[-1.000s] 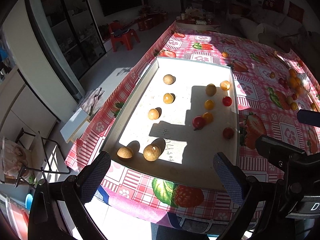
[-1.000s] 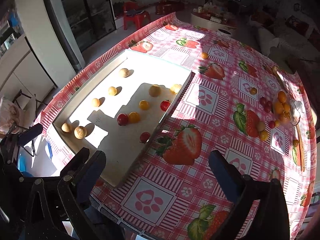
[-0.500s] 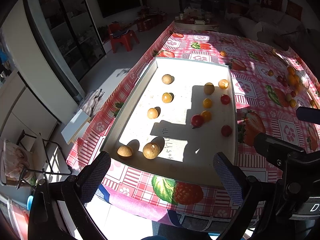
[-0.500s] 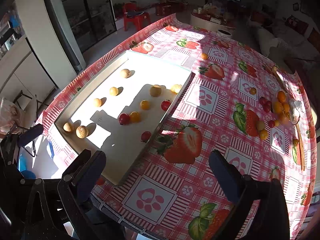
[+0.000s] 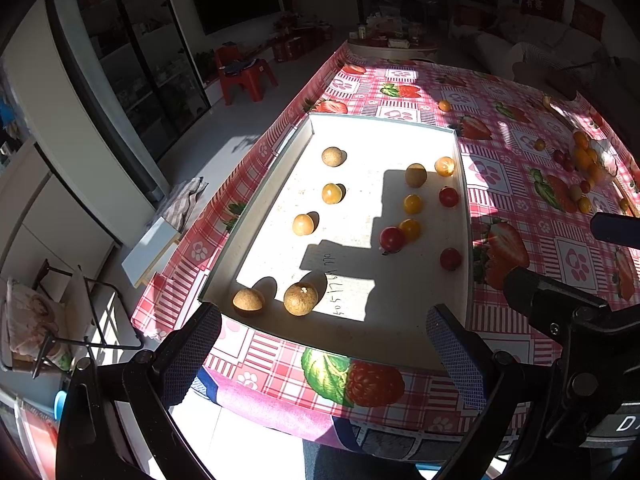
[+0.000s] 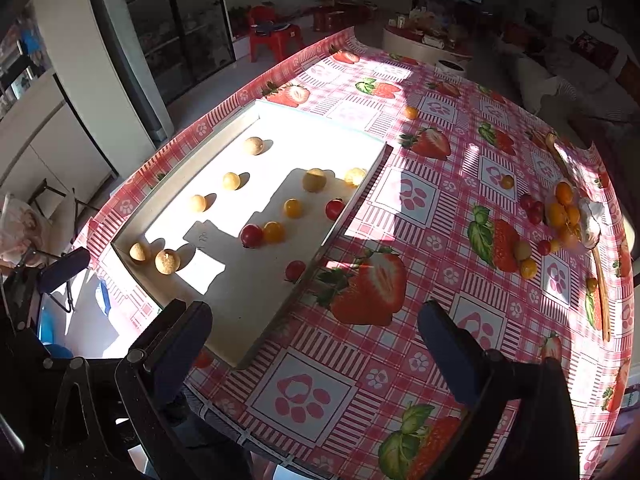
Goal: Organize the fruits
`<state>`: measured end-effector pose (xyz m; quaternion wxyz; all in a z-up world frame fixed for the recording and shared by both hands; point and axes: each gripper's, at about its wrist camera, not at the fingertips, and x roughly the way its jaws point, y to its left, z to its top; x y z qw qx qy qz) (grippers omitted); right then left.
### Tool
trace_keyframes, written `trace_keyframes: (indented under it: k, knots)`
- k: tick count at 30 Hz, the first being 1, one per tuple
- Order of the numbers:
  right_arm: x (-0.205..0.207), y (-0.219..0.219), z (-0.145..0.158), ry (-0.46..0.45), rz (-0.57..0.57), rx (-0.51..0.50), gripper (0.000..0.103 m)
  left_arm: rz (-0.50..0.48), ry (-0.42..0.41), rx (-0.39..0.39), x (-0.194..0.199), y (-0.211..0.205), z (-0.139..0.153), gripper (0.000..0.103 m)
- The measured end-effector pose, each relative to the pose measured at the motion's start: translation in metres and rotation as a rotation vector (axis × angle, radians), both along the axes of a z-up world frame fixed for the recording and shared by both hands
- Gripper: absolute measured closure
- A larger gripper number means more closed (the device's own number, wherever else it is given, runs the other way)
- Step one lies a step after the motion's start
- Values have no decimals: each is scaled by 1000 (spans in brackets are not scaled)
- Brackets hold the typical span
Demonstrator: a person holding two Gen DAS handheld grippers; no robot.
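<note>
Fruits point(image 5: 412, 204) sit scattered in the white tray point(image 5: 384, 126) at centre frame of the left wrist view: pale brown ones down its left side, yellow and red ones to the right. Handwriting point(image 5: 332, 284) on the tray floor, low centre, is too blurred to read (digits, perhaps). More fruit is piled point(image 6: 560, 216) at the right edge of the right wrist view, on the strawberry-print tablecloth point(image 6: 420, 192), well apart from the tray. Between tray and pile lies open cloth. The left gripper point(image 5: 320, 356) hovers spread wide and empty over the tray's near rim; the right gripper point(image 6: 316, 348) likewise gapes, holding nothing, at the tray's near right corner.
</note>
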<state>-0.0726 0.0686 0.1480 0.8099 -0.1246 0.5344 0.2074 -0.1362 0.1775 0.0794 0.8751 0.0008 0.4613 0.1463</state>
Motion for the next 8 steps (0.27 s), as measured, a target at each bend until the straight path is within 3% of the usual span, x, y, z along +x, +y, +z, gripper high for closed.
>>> trace_keyframes:
  k: [8]
  knots:
    - [-3, 3, 1, 2, 3, -1, 0, -11, -38, -24, -4, -1, 3, 0]
